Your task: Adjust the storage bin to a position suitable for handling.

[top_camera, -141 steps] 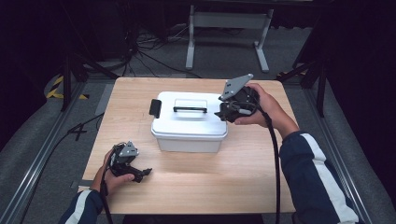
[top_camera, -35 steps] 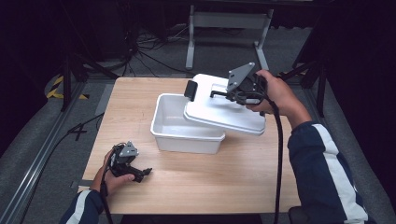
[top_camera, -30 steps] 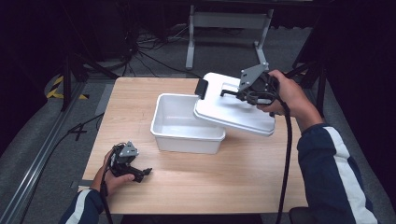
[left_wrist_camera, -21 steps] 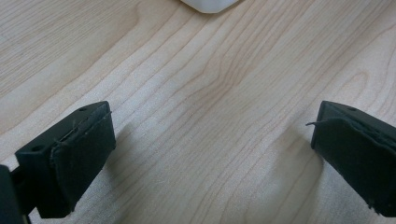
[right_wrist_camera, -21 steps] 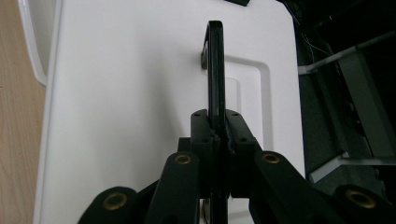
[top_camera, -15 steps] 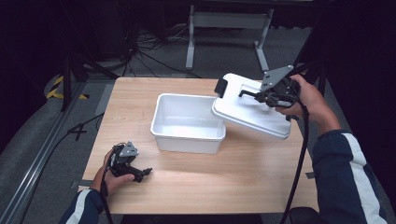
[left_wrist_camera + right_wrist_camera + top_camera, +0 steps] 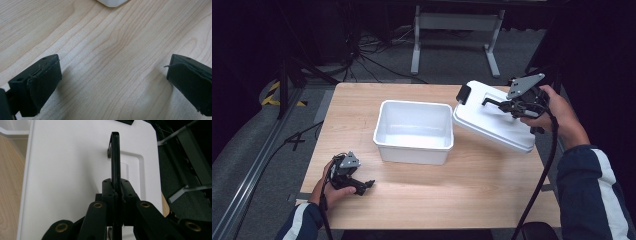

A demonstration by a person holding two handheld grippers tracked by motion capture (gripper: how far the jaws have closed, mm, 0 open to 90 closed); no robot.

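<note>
- We take the open white box (image 7: 414, 131), standing near the middle of the wooden table (image 7: 472, 195), as our landmark.
- Well to the near left of the box, our left gripper (image 7: 362, 186) rests low over the table, apart from everything.
- In the left gripper view its jaws stand wide apart with bare wood grain between them; it is released and grasps nothing. A white corner at the top edge of that view looks like the box, though too little of it shows for us to be sure.
- The box sits flat, with its long axis running across the table from left to right.
- Just right of the box, the white lid (image 7: 492, 122) hangs tilted over the table's right part. Its long axis runs from the far left, where a black latch (image 7: 462, 93) points toward the box's far right corner, down to the near right by the table's edge.
- The lid's near-left edge dips lower; whether it touches the table, we cannot tell.
- At the lid's right part, our right gripper (image 7: 504, 104) is clenched on the lid's black handle (image 7: 115, 157), which runs edge-on between its jaws in the right gripper view.
</note>
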